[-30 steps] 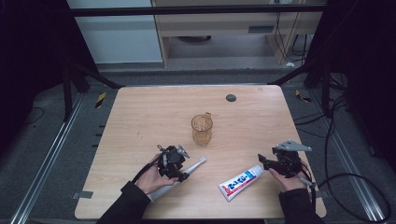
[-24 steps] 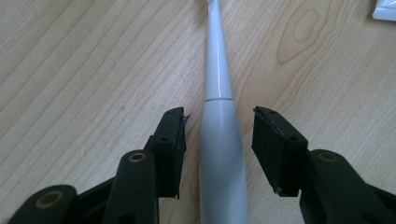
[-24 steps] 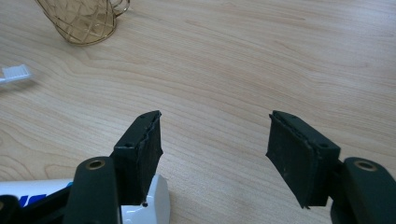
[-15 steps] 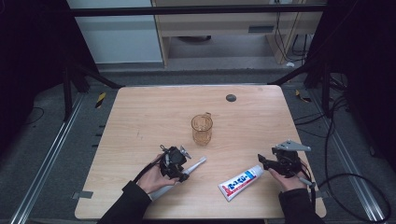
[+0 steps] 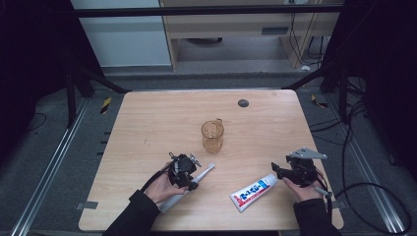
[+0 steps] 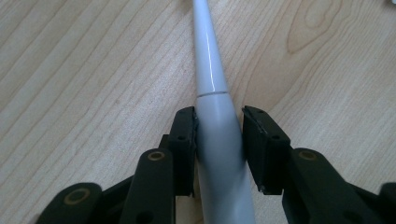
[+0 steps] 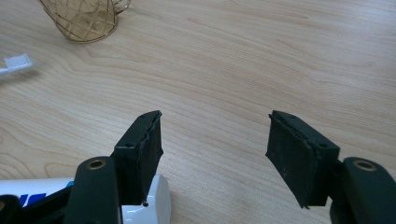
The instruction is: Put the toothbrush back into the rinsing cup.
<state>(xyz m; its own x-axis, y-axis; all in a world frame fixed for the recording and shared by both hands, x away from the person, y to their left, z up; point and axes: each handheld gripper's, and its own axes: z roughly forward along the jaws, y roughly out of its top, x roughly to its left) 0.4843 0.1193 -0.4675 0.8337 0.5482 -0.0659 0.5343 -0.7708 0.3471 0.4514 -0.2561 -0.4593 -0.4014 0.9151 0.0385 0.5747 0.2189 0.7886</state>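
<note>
A white toothbrush [image 5: 204, 172] lies on the wooden table [image 5: 147, 123], its bristle head [image 7: 16, 63] pointing toward an amber glass cup [image 5: 212, 135]. My left gripper [image 5: 191, 177] is shut on the toothbrush handle [image 6: 208, 60], a pad pressed against each side. To the right lies a white toothpaste tube [image 5: 253, 189] with blue and red print, cap end toward my right gripper [image 5: 276, 170]. The right gripper [image 7: 215, 140] stands open just above the table, and the tube's white cap end [image 7: 156, 196] sits under its left jaw. The cup [image 7: 84, 18] is upright at the table's middle.
A small dark round disc [image 5: 243, 103] sits near the table's far edge. Beyond the table are a grey floor, metal rails, cables at the right and a wooden cabinet at the back.
</note>
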